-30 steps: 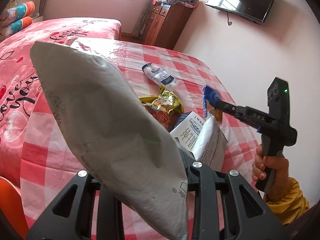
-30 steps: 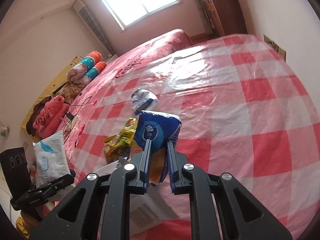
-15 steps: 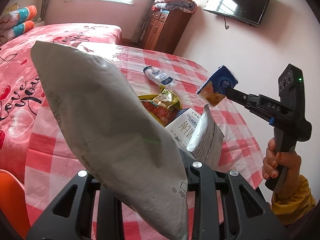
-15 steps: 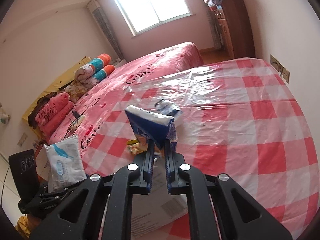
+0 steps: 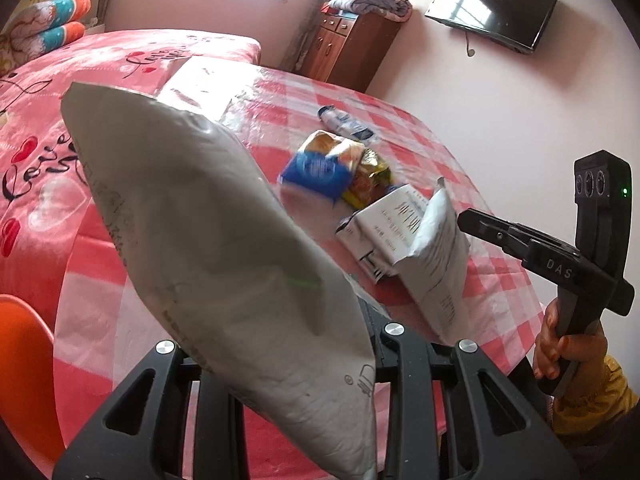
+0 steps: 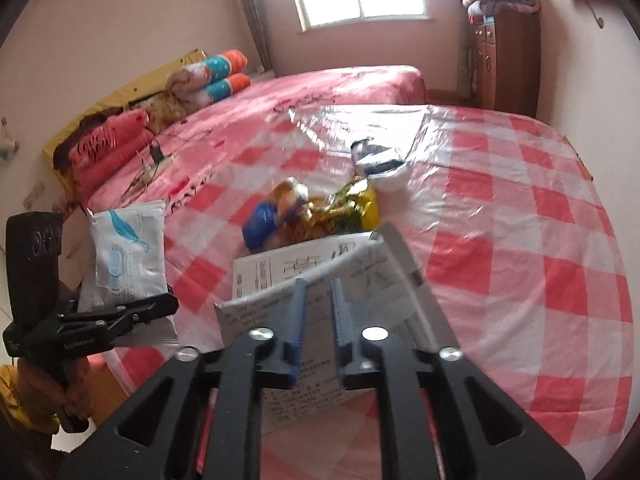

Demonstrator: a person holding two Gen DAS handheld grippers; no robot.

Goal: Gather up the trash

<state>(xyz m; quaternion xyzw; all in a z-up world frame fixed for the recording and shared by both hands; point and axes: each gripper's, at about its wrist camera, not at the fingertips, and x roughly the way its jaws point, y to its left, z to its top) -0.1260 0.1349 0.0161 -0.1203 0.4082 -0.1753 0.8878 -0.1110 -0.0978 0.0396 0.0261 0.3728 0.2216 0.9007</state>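
Left gripper (image 6: 158, 307) is clamping a white wet-wipes pack (image 5: 208, 248); pack is sticking up out of the jaws, long axis running from the gripper diagonally up toward the far left, printed face showing in the right wrist view. Right gripper (image 6: 318, 284) has just been opening, jaws apart with nothing between them, pointing over the grey mailer bag (image 6: 320, 280) on the checked tablecloth (image 6: 520, 240). Blue-and-orange snack packet (image 5: 320, 162) is blurred, loose beyond the mailer bag, beside the yellow wrapper (image 5: 370, 180); cannot tell if it is resting on the cloth. Small plastic bottle (image 5: 346, 125) is lying on its side farther back, long axis slanting across the table. A hand (image 5: 560, 348) in a yellow sleeve is gripping the right handle.
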